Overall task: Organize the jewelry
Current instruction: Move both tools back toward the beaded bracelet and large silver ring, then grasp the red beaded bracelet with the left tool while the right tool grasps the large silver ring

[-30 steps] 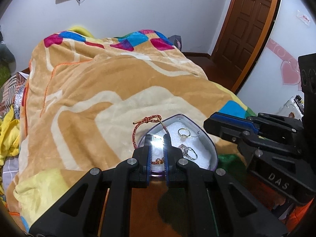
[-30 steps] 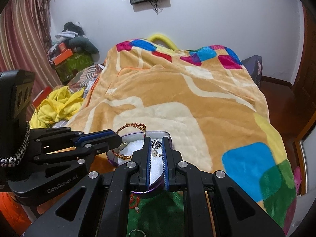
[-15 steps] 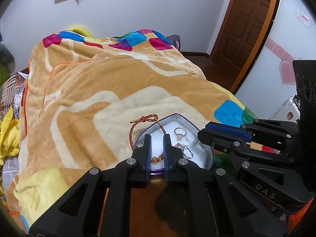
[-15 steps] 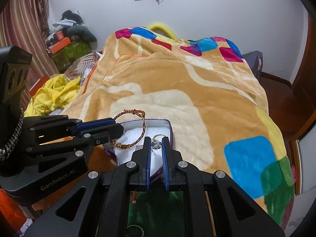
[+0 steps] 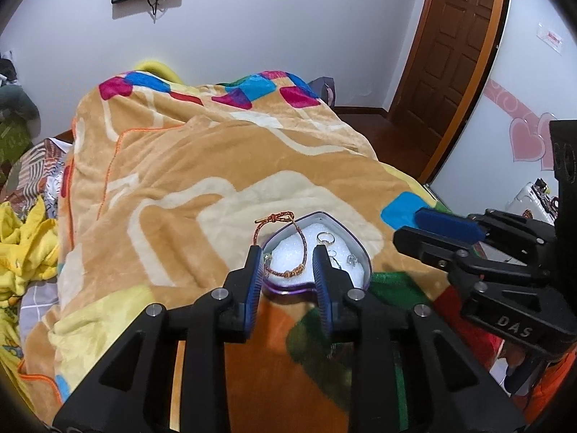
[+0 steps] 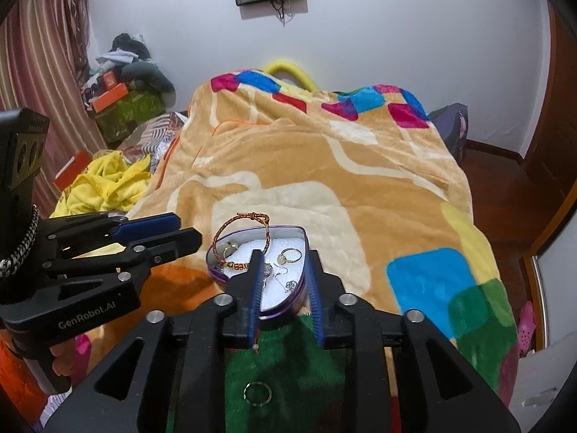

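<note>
Nearest the right wrist camera, a loose ring (image 6: 257, 393) is lying on the green patch of the blanket (image 6: 360, 187), on the near side of the fingertips and under the tool's body. The right hand-held gripper (image 6: 282, 281) is standing wide and holding nothing. Its fingers are framing the near point of the heart-shaped tin (image 6: 288, 305). The left hand-held gripper (image 5: 288, 270) is likewise spread wide and empty, its fingers bracketing the tin's near rim.

Just beyond both sets of fingertips, the tin is sitting on the bed with its point toward the right tool. On its white foam lining, a gold ring (image 6: 290, 255), an earring (image 6: 279, 274) and other small silver pieces are resting. The braided cord bracelet (image 6: 249, 238) is only partly inside: its beaded end is lying in the tin while its knotted loop is hanging over the far rim onto the blanket.

By my reading, the loose ring is what remains outside. It is lying behind the right tool's fingertips, nearer that hand than the left, so a pull back seems needed first.
</note>
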`<state>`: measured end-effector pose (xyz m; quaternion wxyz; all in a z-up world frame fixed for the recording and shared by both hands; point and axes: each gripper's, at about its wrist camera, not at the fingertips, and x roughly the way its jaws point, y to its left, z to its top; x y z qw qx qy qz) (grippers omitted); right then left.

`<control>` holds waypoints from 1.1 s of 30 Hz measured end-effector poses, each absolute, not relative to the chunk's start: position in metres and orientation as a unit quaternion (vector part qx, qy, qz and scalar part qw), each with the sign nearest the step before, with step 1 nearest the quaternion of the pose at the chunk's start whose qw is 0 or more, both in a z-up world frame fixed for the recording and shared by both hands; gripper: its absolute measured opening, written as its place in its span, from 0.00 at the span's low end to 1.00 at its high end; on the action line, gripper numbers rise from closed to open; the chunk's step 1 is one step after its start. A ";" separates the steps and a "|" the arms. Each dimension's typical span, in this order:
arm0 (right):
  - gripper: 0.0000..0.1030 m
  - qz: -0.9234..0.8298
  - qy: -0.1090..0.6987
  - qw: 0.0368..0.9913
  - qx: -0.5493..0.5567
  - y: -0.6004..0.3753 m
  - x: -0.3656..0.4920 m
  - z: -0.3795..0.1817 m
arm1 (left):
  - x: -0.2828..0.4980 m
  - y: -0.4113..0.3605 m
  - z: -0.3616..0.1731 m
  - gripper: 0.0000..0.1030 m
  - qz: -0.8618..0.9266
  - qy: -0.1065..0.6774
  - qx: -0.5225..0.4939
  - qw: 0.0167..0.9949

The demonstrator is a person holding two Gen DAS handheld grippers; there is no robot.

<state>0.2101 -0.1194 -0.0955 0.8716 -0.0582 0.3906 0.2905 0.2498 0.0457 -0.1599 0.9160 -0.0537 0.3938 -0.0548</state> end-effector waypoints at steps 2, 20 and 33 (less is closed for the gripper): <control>0.36 0.287 0.382 0.877 -0.054 -0.124 0.204 -0.090 | 0.244 0.046 -0.156 0.30 -0.053 0.391 -0.054 0.917; 0.37 0.254 0.385 0.886 -0.048 -0.156 0.171 -0.089 | 0.201 0.026 -0.157 0.44 -0.067 0.403 -0.031 0.912; 0.37 0.254 0.431 0.863 -0.065 -0.156 0.156 -0.128 | 0.191 0.028 -0.196 0.44 -0.065 0.444 -0.048 0.892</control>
